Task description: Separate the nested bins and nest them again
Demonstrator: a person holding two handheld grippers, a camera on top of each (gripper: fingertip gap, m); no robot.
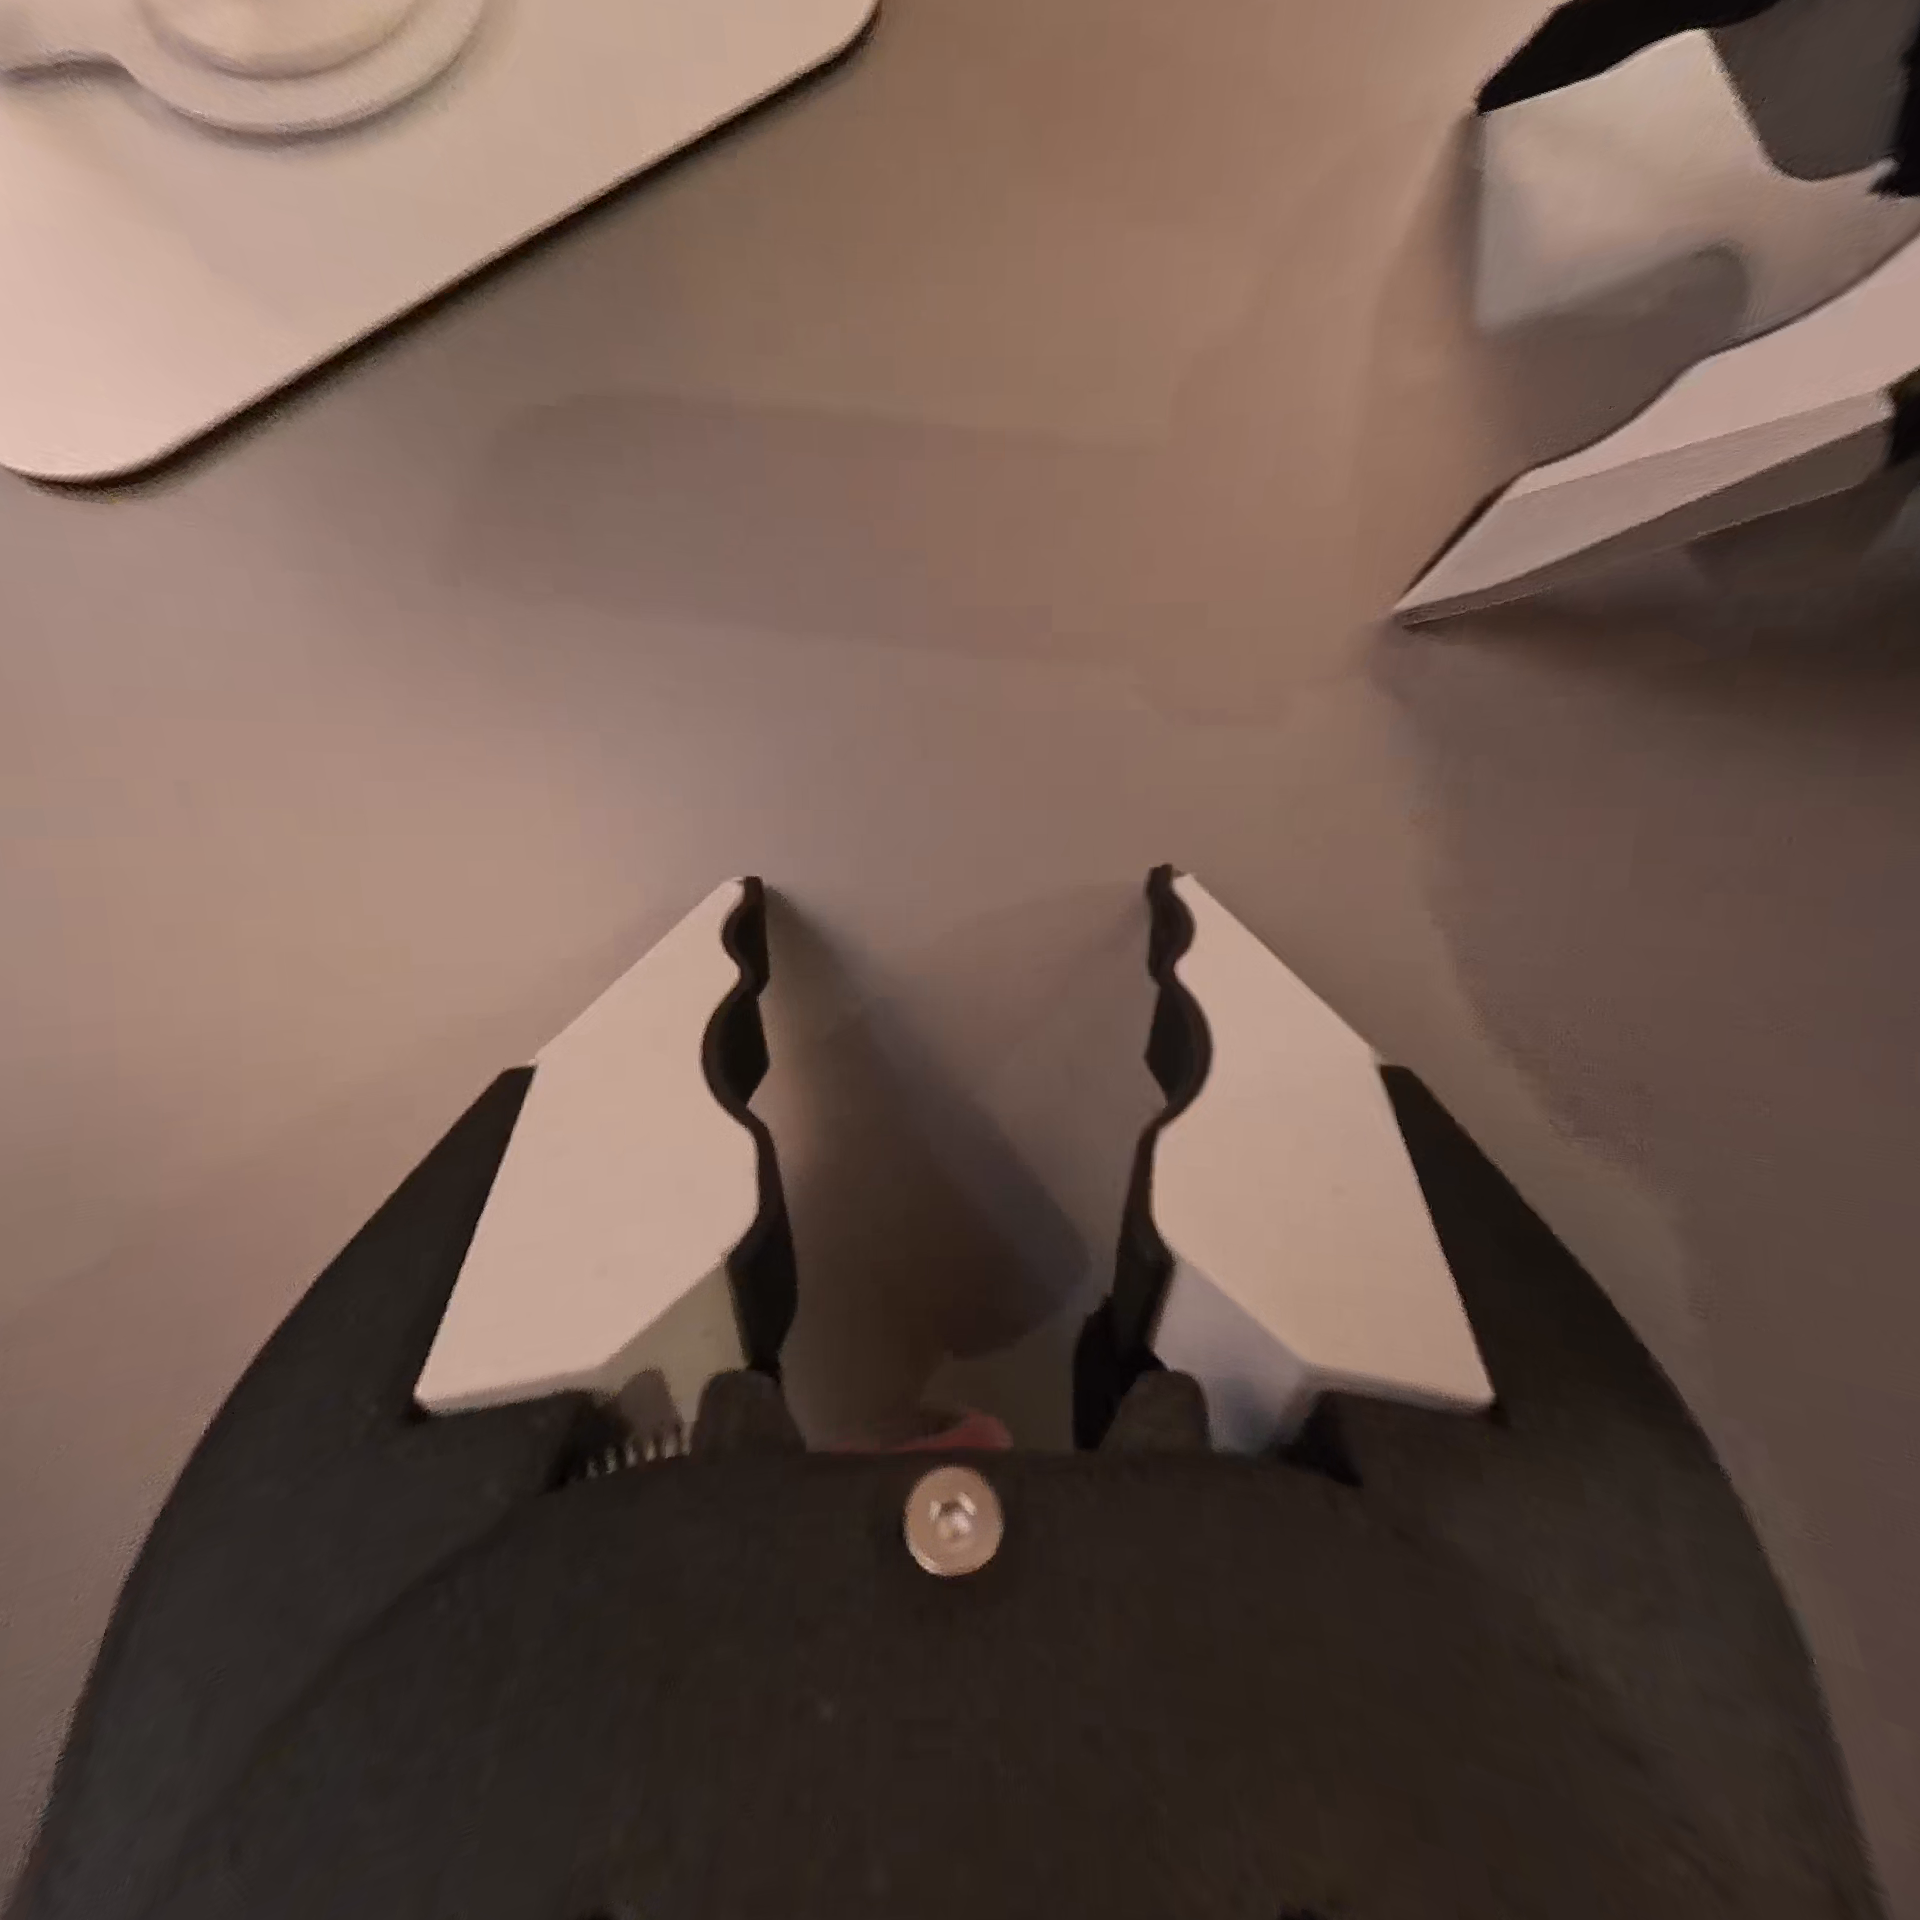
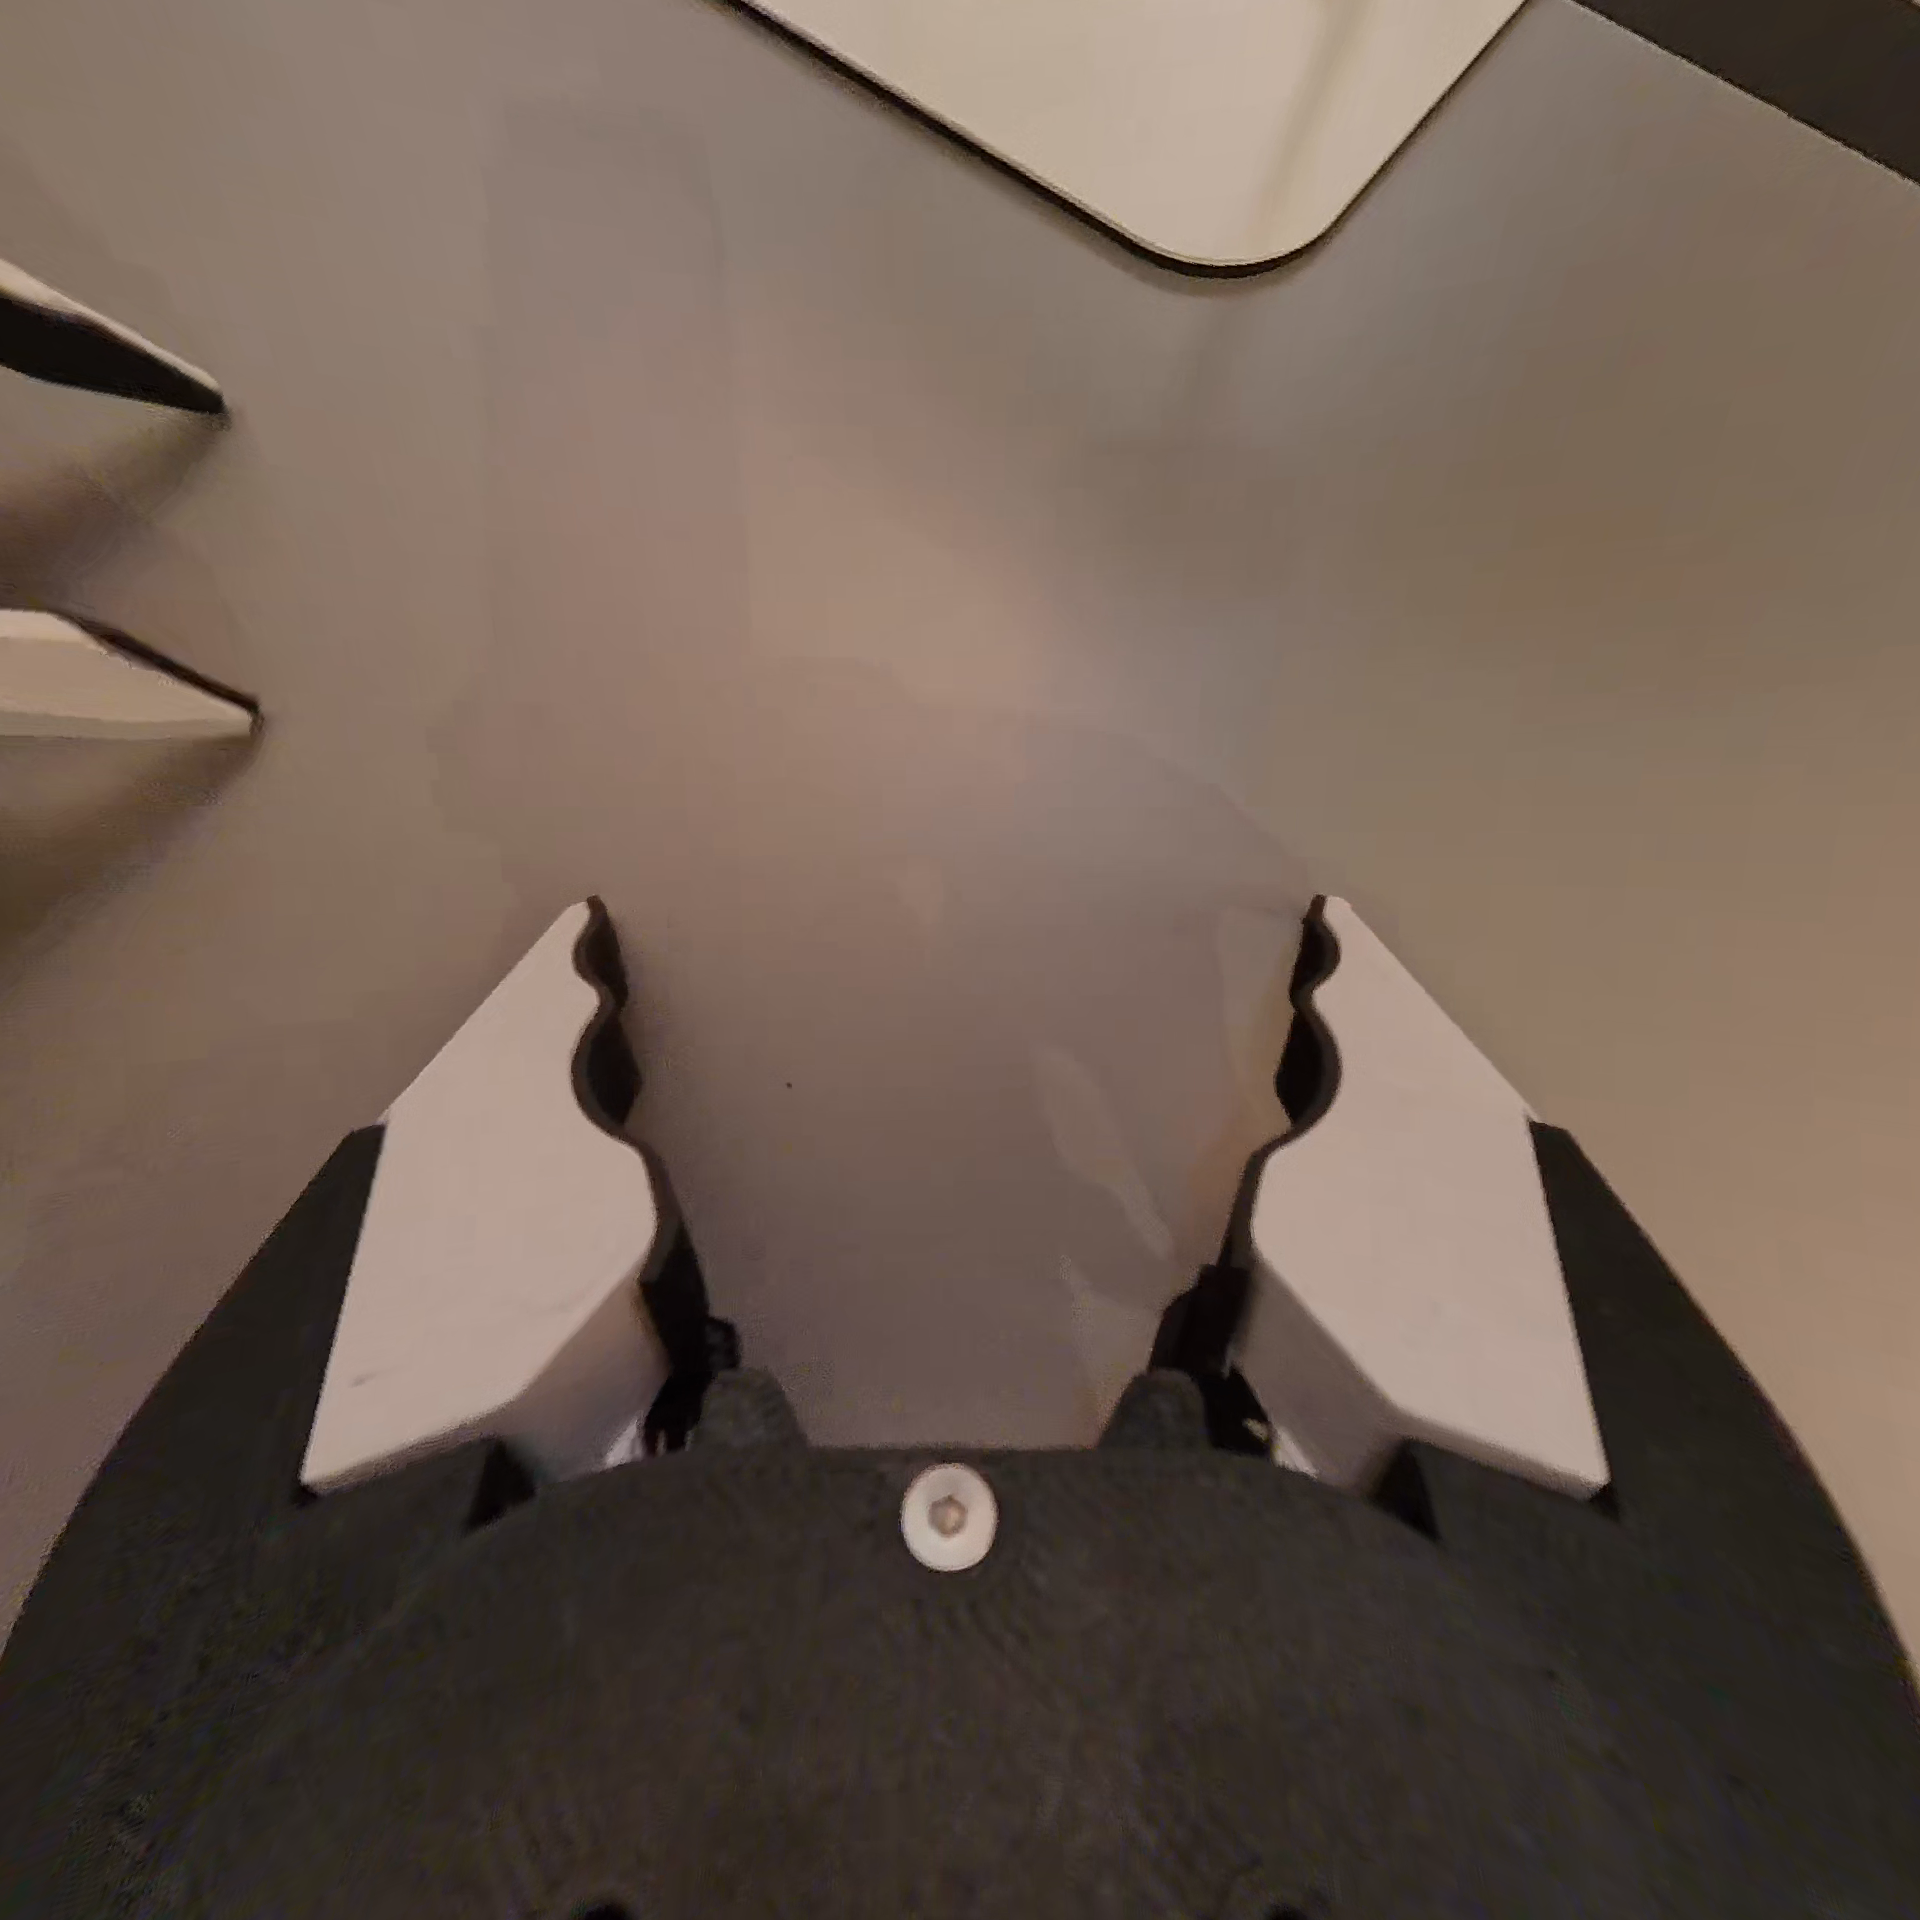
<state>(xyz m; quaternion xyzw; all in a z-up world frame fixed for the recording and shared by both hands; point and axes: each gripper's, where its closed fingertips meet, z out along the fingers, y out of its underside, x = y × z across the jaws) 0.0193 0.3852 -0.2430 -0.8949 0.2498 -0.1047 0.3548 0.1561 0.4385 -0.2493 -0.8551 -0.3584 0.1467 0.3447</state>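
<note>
Left gripper fingers part open, right gripper wider, both empty over grey worktop; white mat ahead

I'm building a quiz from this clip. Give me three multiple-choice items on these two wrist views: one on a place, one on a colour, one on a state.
1. Where does the white board lie in the left wrist view?
A. upper left
B. lower right
C. between the fingers

2. What colour is the tabletop?
A. bright green
B. grey
C. red

3. How does the right gripper stand?
A. shut on a bin
B. open and empty
C. shut on a cloth

Answers:
1. A: the board fills the upper-left corner.
2. B: bare grey surface spreads through both views.
3. B: only table shows between its parted fingers; the left gripper is open too.
</note>
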